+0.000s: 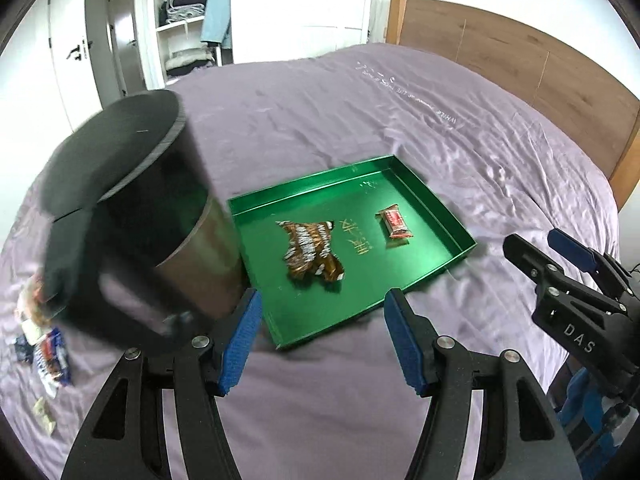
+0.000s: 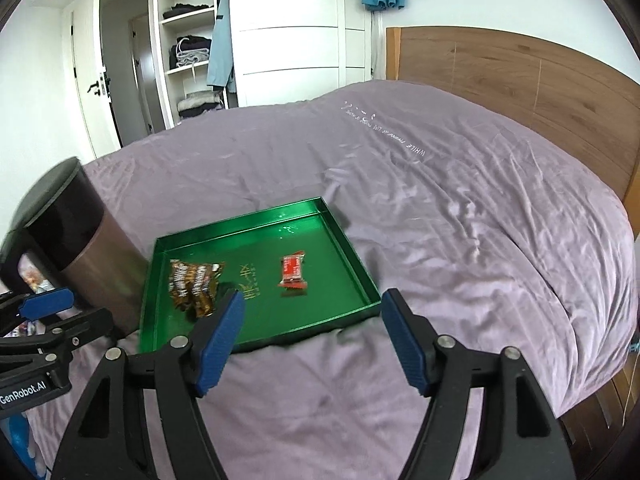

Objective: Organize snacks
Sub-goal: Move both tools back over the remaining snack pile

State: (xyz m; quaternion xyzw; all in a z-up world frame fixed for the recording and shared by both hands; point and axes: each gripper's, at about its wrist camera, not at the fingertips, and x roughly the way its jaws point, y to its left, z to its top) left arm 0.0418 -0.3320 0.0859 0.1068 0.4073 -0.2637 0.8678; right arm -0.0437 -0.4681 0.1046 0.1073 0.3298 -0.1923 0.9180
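While both grippers hang above the purple bedspread [image 2: 440,208], neither holds anything: the left gripper [image 1: 322,336] has its blue pads spread wide, and the right gripper [image 2: 312,340] is likewise released, jaws well apart. The green tray [image 1: 436,196] lies on the bed ahead of both. In it sit a brown-and-white snack packet [image 1: 314,250] and, apart from it toward the right, a small red snack bar [image 1: 395,222]. From the left wrist view both snacks lie beyond the fingertips, roughly in line with the gap between them. A dark cylindrical container [image 1: 132,216] stands just beside the tray's left edge, close to the left pad. More wrapped snacks [image 1: 50,354] lie loose on the bedspread at the far left, past the container.
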